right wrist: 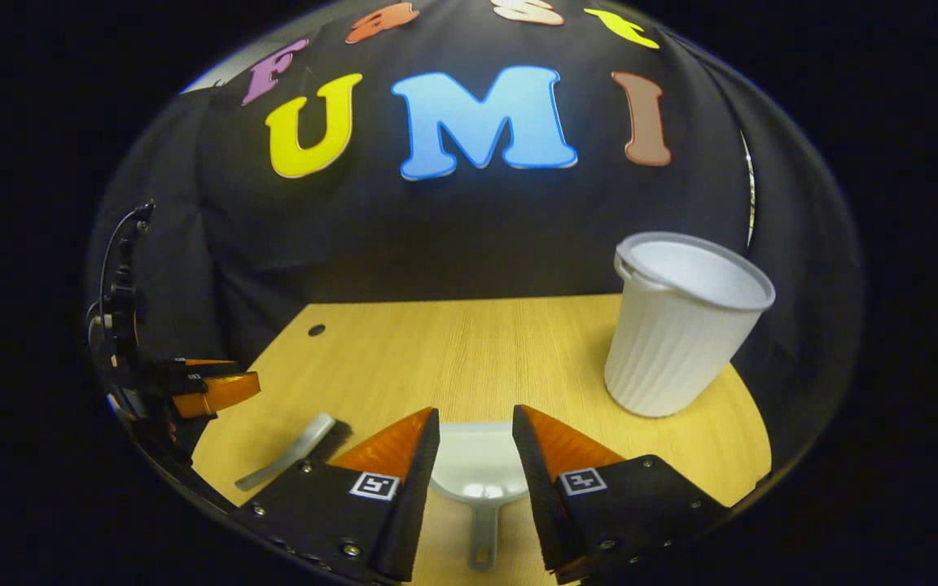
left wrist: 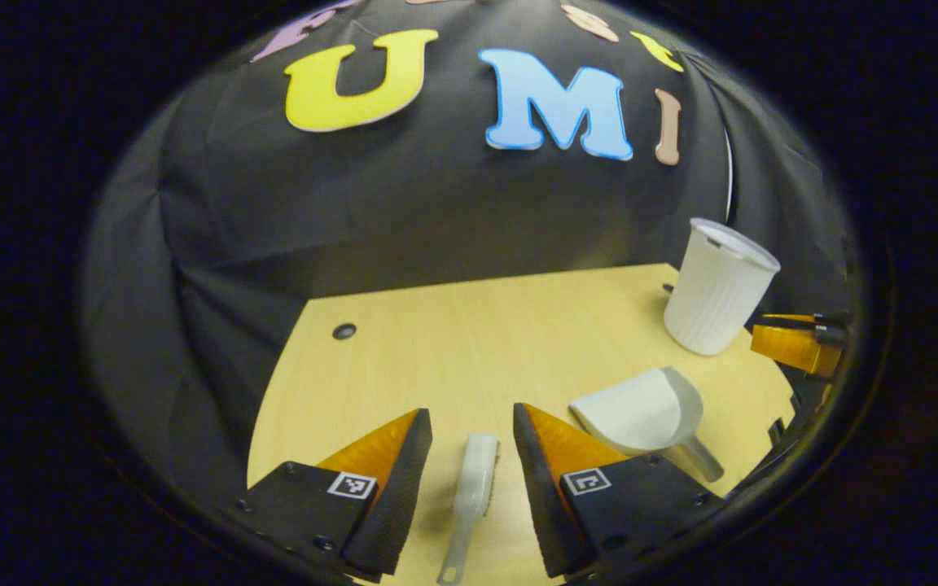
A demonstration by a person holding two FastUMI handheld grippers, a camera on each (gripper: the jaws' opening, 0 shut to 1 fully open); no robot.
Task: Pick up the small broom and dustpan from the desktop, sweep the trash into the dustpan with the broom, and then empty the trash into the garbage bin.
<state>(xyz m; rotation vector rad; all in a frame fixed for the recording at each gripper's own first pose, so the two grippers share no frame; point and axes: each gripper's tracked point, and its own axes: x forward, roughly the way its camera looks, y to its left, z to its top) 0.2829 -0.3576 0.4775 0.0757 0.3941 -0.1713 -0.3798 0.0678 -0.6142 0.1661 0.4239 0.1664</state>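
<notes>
In the right gripper view we see the dustpan [right wrist: 479, 472] partly hidden — its sides lie behind the 2 fingers of the right gripper [right wrist: 475, 456] — and the broom [right wrist: 294, 458] loses its bristle end behind the left finger. The left gripper [right wrist: 216, 391] is cut off at the edge

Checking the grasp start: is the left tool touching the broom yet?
Apart. In the left gripper view the broom lies on the desk between the open left tool fingers, with bare wood either side.
</notes>
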